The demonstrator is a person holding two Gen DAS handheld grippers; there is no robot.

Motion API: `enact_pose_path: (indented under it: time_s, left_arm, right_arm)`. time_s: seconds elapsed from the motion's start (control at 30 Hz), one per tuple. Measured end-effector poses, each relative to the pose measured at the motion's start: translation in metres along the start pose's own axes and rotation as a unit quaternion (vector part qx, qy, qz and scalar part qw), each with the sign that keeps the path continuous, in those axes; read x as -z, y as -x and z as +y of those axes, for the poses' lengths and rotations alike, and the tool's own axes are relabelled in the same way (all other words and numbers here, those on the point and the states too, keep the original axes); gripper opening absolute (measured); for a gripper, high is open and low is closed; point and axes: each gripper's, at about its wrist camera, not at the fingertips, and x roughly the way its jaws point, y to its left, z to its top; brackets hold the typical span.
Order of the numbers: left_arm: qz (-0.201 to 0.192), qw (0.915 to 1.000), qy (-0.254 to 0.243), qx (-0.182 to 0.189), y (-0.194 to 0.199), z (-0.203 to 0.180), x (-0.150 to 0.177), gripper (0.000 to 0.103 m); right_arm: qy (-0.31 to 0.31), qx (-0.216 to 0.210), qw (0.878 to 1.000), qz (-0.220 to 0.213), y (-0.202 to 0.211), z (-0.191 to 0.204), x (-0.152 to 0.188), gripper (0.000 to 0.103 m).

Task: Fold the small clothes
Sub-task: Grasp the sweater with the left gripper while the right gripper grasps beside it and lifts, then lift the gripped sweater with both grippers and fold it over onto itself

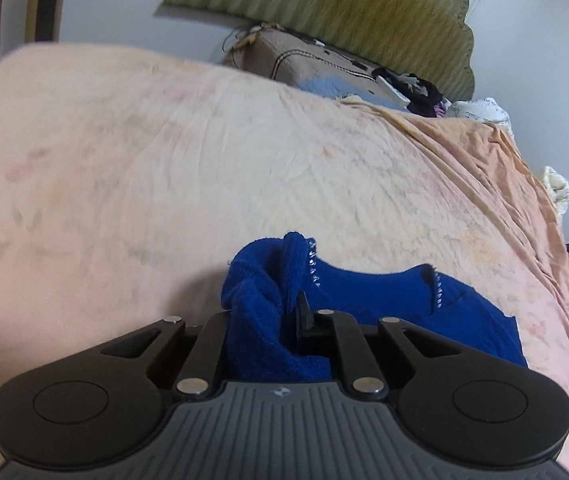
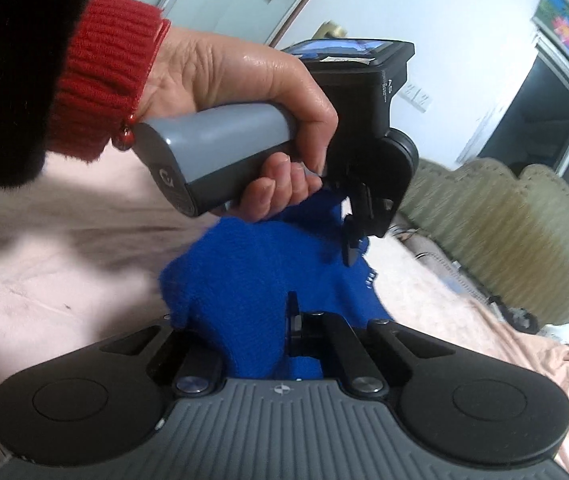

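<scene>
A small bright-blue fleece garment (image 1: pixel 384 296) with a silver zip hangs over the pink bed sheet (image 1: pixel 164 168). My left gripper (image 1: pixel 284 312) is shut on a bunched edge of it, and the cloth covers most of its fingers. In the right wrist view the same garment (image 2: pixel 252 264) is stretched between both grippers. My right gripper (image 2: pixel 284 316) is shut on its near edge. My left gripper (image 2: pixel 350 248), held by a hand in a red cuff, pinches the far edge above the bed.
A green padded headboard (image 1: pixel 364 12) stands at the far end, with a beige pillow (image 1: pixel 304 60) and a heap of dark clothes (image 1: pixel 420 88) in front of it. The sheet's right edge (image 1: pixel 544 200) drops off. A dark window (image 2: pixel 544 120) is in the wall.
</scene>
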Motion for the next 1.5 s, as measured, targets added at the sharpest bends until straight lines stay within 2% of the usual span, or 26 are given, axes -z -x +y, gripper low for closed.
enact_pose_path:
  time_s: [0.13,0.33,0.73,0.97,1.3,1.5]
  left_arm:
    - [-0.015,0.9996,-0.011,-0.022,0.012,-0.032,-0.005,0.011]
    - [-0.021,0.9981,-0.031,-0.05,0.007,-0.077,-0.006,0.011]
    - [-0.022,0.9941,-0.083,-0.066,-0.014,-0.16,0.003,0.011]
    - [-0.018,0.9931,-0.1,-0.059,-0.033,-0.196,0.009,0.011]
    - [-0.004,0.9885,-0.142,-0.052,-0.076,-0.25,0.024,0.011]
    - [0.007,0.9854,-0.161,-0.056,-0.108,-0.277,0.034,0.011]
  right_arm:
    - [-0.023,0.021,0.999,-0.012,0.02,-0.025,0.009,0.005]
    - [-0.063,0.049,0.997,-0.012,0.038,-0.062,0.027,0.005]
    - [-0.134,0.072,0.988,-0.001,0.065,-0.105,0.069,0.005]
    - [-0.17,0.091,0.981,0.009,0.077,-0.13,0.092,0.005]
    - [-0.253,0.105,0.961,0.034,0.084,-0.167,0.137,0.005]
    - [-0.331,0.087,0.938,0.051,0.079,-0.194,0.168,0.005]
